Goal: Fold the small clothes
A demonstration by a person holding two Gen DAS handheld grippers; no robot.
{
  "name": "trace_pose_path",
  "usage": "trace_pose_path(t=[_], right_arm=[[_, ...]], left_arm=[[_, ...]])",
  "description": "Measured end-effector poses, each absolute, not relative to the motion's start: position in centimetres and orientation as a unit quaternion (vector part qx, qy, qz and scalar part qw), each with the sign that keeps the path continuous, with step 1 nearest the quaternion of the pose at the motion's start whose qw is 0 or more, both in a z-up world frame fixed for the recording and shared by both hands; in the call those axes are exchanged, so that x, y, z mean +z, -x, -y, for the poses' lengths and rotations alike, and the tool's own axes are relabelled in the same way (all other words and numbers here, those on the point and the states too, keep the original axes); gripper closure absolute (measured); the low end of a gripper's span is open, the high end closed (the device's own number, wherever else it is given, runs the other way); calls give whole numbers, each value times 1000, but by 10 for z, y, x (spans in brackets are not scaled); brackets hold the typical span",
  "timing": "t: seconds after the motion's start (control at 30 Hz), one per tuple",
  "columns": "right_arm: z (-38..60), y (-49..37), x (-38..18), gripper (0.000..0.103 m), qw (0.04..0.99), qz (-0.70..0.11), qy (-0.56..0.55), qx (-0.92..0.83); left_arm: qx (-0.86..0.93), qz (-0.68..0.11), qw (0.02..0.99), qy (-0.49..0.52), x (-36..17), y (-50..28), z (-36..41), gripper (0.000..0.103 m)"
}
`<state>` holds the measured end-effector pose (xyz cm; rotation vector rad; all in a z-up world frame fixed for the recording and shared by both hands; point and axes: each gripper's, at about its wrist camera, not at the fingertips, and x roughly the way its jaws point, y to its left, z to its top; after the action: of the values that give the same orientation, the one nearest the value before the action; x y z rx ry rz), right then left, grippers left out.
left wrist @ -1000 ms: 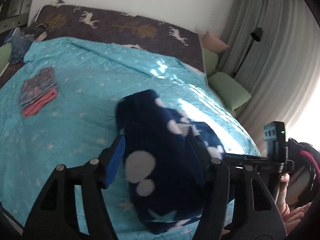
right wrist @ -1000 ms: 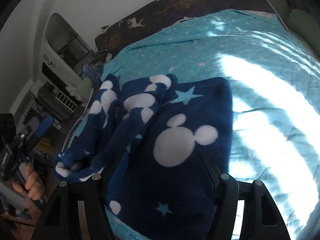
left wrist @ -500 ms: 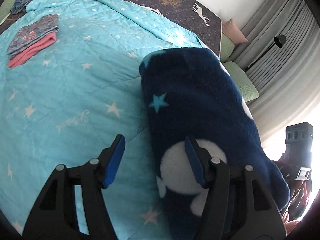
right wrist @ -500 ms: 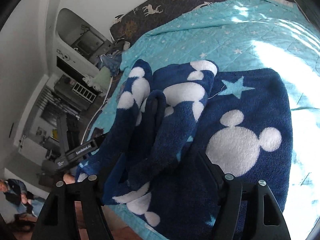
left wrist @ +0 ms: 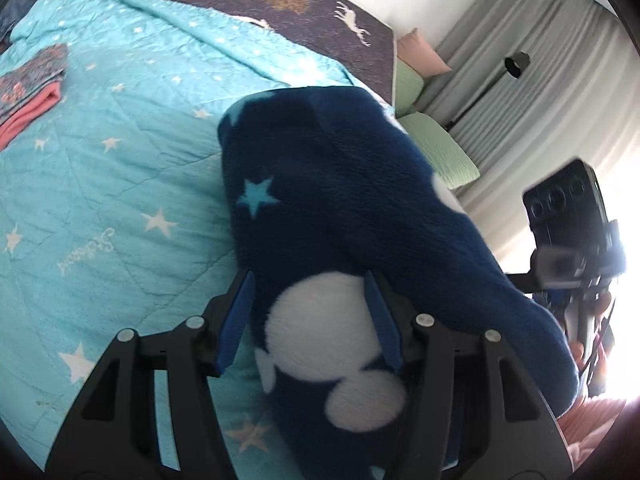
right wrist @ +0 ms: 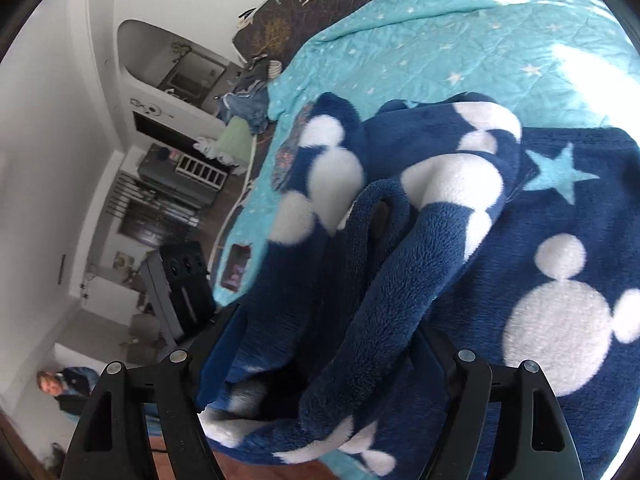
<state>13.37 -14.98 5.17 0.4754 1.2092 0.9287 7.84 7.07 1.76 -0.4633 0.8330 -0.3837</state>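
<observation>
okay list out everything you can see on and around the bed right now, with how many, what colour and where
fleece garment: one, navy with white mouse heads and light blue stars, bunched on the near edge of the bed
quilt: one, turquoise with white stars, spread over the bed
bedsheet: one, dark brown with deer and trees, at the head of the bed
folded clothes: one small pile, patterned over coral, far left on the quilt
cushions: two green, one pink, beside the bed by the curtain
curtain: grey, right wall
floor lamp: one, black, before the curtain
left hand-held gripper: open, straddling the fleece
right hand-held gripper: fleece heaped between its fingers, grip unclear
</observation>
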Motion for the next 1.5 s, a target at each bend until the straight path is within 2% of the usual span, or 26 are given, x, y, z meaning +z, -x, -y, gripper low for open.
trace_pose_path(t=[0.1, 0.27, 0.33, 0.37, 0.4, 0.47, 0.57, 0.63, 0.93, 1.1, 1.2, 1.23, 1.27, 1.33, 1.43, 1.5], right_arm=[[146, -138, 58, 19, 690, -545, -215, 425], [104, -150, 44, 17, 718, -594, -103, 347], [97, -158, 31, 15, 712, -610, -113, 329], [97, -162, 24, 17, 705, -619, -124, 324], [99, -166, 20, 20, 703, -623, -137, 314], [104, -172, 20, 54, 708, -617, -155, 306], [108, -167, 31, 65, 725, -596, -147, 312], [114, -157, 44, 67, 745, -572, -134, 316], [199, -112, 107, 68, 824, -468, -139, 286], [236, -104, 77, 63, 850, -471, -107, 211], [260, -112, 21, 57, 815, -524, -162, 188], [268, -111, 12, 53, 811, -520, -187, 194], [274, -111, 13, 48, 811, -513, -198, 199], [282, -108, 19, 43, 815, -510, -192, 196], [292, -98, 41, 43, 833, -500, -154, 181], [289, -81, 63, 46, 858, -467, -124, 175]], left_arm=[[-199, -390, 875, 206, 22, -77, -60, 45], [-197, -393, 880, 179, 17, -79, -49, 46], [-197, -391, 879, 186, 14, -77, -52, 45], [-198, -394, 877, 190, 13, -76, -55, 45], [-194, -399, 876, 189, 13, -76, -57, 45], [-188, -396, 878, 194, 15, -73, -63, 41], [-192, -390, 877, 203, 24, -66, -73, 40], [-180, -379, 886, 197, 31, -60, -77, 39], [-202, -360, 894, 174, 55, -57, -53, 38], [-250, -363, 887, 137, 62, -67, -8, 38], [-263, -381, 879, 113, 55, -72, 20, 38], [-266, -390, 875, 105, 51, -73, 28, 38], [-266, -395, 874, 96, 46, -74, 35, 37], [-258, -394, 878, 88, 41, -74, 41, 30], [-253, -403, 873, 109, 37, -76, 36, 30], [-250, -407, 871, 116, 35, -76, 33, 28]])
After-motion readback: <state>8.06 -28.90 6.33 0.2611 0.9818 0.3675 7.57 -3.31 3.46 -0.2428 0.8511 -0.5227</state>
